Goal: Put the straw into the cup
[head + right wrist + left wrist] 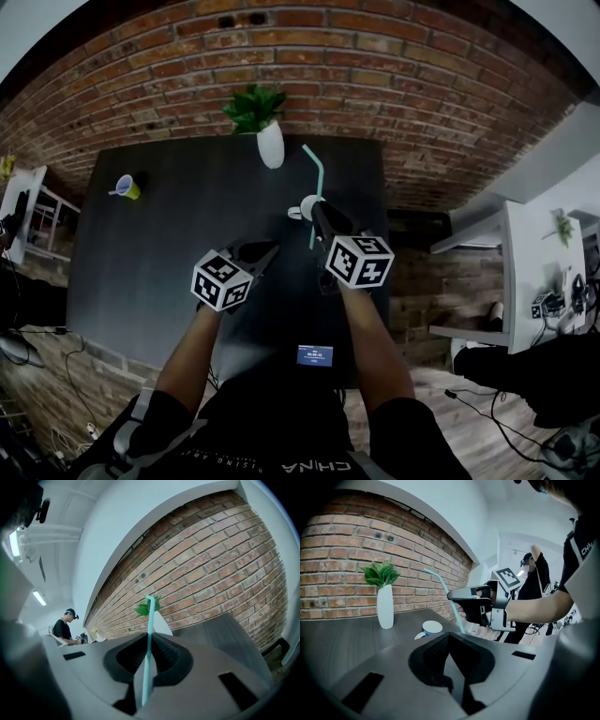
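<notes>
My right gripper (317, 208) is shut on a teal bendy straw (316, 172), which stands nearly upright with its bent top leaning left. In the right gripper view the straw (149, 620) runs up between the closed jaws of that gripper (149, 638). A white cup (303, 206) with a blue side (431, 628) stands on the dark table (187, 244), right under the right gripper's tips and partly hidden by them. The straw's lower end (459, 623) hangs beside the cup, to its right. My left gripper (272, 247) is shut and empty, a little in front of and left of the cup.
A white vase (271, 145) with a green plant stands at the table's far edge, behind the cup. A yellow-green mug (127, 187) sits far left. A small device with a lit screen (315, 355) lies at the near edge. A person (532, 576) stands in the background.
</notes>
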`<state>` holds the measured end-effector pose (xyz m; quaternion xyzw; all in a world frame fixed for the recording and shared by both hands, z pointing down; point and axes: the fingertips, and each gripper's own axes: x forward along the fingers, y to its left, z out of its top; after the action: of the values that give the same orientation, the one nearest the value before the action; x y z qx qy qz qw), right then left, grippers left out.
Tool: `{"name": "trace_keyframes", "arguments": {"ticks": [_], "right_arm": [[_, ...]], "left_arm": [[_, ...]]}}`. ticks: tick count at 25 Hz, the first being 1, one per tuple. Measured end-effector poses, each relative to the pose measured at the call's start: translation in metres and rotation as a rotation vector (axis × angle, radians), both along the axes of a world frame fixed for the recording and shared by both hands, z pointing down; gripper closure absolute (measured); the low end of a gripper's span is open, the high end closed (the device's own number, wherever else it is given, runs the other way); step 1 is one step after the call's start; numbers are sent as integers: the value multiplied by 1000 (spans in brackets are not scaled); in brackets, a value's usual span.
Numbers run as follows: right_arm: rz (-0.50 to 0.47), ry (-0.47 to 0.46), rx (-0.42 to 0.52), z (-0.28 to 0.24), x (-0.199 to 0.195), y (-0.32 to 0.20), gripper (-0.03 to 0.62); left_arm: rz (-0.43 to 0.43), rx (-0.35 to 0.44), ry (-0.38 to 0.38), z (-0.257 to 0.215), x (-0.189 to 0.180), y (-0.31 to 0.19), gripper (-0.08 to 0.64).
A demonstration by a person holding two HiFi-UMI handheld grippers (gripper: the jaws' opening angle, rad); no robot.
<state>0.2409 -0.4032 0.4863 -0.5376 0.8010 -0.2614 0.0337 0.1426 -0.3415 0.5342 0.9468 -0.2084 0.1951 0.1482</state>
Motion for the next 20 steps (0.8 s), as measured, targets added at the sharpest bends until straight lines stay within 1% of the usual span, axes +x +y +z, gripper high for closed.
{"name": "trace_keyframes", "arguments": {"ticks": [4,9,20], "right_arm": [[7,-2,1,8,6,-19,557],[20,-2,1,19,14,-42,557],[53,-5,19,43,33,-81,557]], "left_arm": [[0,-5,-21,7,5,-15,558],[22,-20,-43,20,17,-30,557],[37,-53,-43,38,43,-55,557]]}}
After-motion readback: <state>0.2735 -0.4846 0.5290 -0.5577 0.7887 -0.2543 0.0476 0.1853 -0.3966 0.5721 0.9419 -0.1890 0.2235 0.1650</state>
